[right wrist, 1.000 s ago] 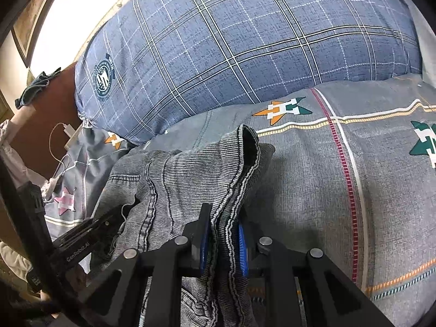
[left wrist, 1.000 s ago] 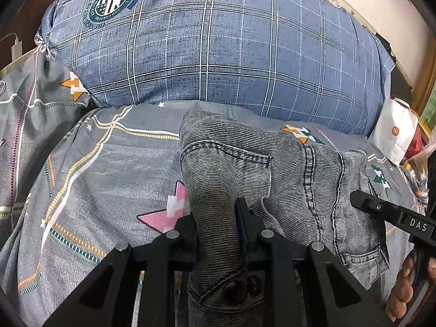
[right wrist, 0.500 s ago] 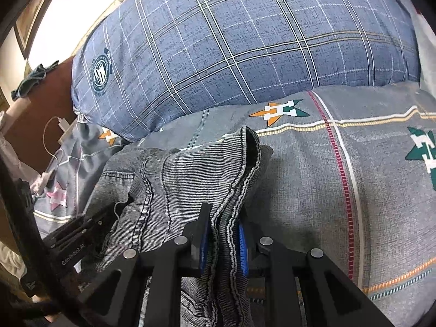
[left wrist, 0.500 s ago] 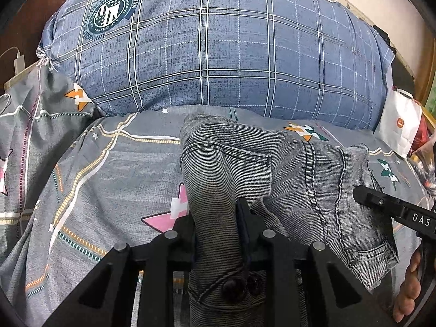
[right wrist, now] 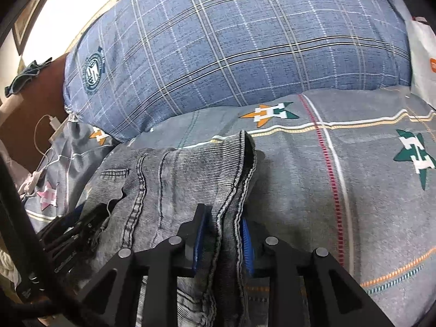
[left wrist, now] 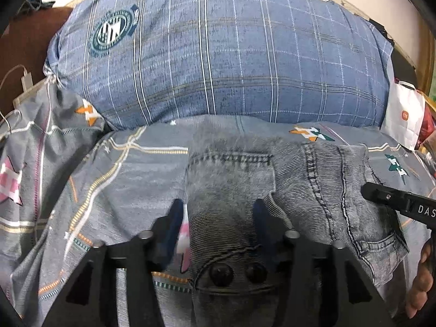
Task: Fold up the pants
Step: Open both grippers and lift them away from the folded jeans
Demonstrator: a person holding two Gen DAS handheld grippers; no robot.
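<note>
Grey pants (left wrist: 313,179) folded on the bed (left wrist: 128,179), lying across its middle just below the blue checked pillow (left wrist: 218,54) at the head edge, one back pocket up. Left gripper (left wrist: 218,212) over the waistband end with two dark buttons (left wrist: 234,272); jaws just opened and now released, a fold of denim between the fingers (left wrist: 174,218) with a gap showing on the left side and pink sheet print visible in it. Right gripper (right wrist: 222,234) at the other side of the pants, astride a raised seam edge; jaws also just opening, blue pads (right wrist: 199,237) close beside the cloth on both sides, yet impossible to tell whether they press on it. Right gripper seen in the left view as a black finger (left wrist: 395,200) lying on the denim, a hand (left wrist: 421,286) behind it at the right edge. White paper bag (left wrist: 406,117) beyond the bed's right edge; white charger and cable (left wrist: 26,80) by the left edge.
</note>
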